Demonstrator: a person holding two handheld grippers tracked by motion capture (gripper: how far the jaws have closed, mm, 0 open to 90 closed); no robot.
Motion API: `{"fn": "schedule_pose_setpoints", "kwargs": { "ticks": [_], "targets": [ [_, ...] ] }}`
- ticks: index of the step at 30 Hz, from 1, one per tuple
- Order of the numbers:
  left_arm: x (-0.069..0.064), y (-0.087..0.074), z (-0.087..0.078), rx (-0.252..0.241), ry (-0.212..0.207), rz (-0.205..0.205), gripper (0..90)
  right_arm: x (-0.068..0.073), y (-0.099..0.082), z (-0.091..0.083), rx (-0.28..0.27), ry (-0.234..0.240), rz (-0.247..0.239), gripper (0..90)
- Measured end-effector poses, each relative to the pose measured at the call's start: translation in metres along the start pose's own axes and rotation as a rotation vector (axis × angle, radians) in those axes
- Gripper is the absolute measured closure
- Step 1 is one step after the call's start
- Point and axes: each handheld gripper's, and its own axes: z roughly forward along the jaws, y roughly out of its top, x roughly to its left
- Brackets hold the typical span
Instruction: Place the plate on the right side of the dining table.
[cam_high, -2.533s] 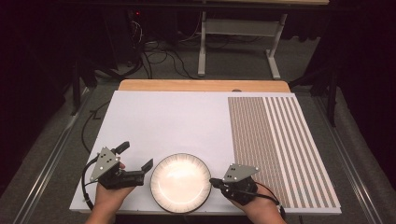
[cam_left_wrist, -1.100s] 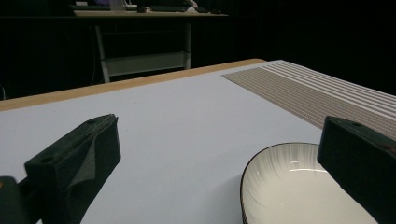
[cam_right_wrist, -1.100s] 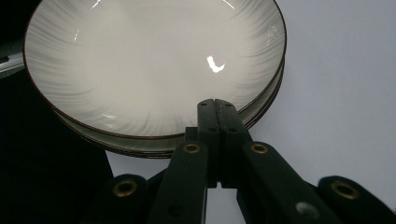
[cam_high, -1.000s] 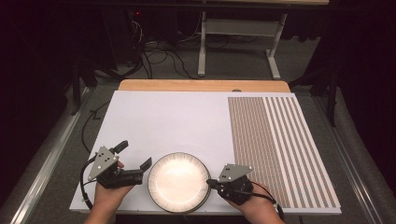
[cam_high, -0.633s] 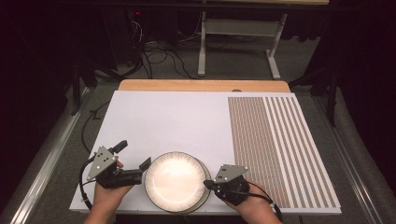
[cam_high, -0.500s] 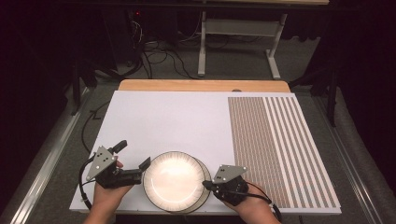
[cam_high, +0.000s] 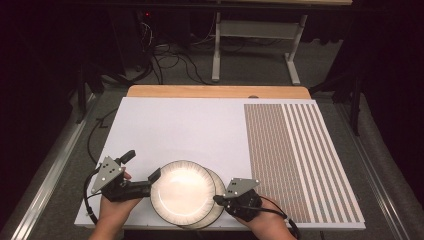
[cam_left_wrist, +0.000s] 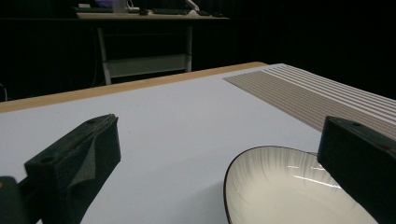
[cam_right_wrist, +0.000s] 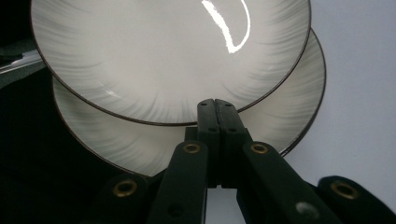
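The upper plate (cam_high: 182, 191) is pinched at its rim by the clenched right tool (cam_high: 218, 199), lower centre; the left tool (cam_high: 152, 176) is held released beside it.

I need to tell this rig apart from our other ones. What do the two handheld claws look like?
Both the left claw and the right claw are black, each topped by a grey three-cornered plate with small dark dots. A black cable trails from each. The right gripper view shows black linkage arms with brass-coloured rivets; the left gripper view shows thick, blocky black jaws.
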Motion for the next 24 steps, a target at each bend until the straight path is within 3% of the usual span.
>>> {"fn": "schedule_pose_setpoints", "kwargs": {
  "ticks": [16, 22, 24],
  "targets": [
    [0.002, 0.000, 0.000, 0.014, -0.008, -0.012, 0.1, 0.006, 0.007, 0.016, 0.014, 0.018, -0.018, 90.0],
    [0.001, -0.001, 0.000, 0.049, -0.030, -0.035, 0.2, 0.007, 0.011, 0.021, 0.011, 0.025, -0.025, 90.0],
    [0.001, -0.001, 0.001, 0.083, -0.031, -0.037, 0.2, 0.007, 0.012, 0.021, 0.011, 0.027, -0.028, 90.0]
  ]
}}
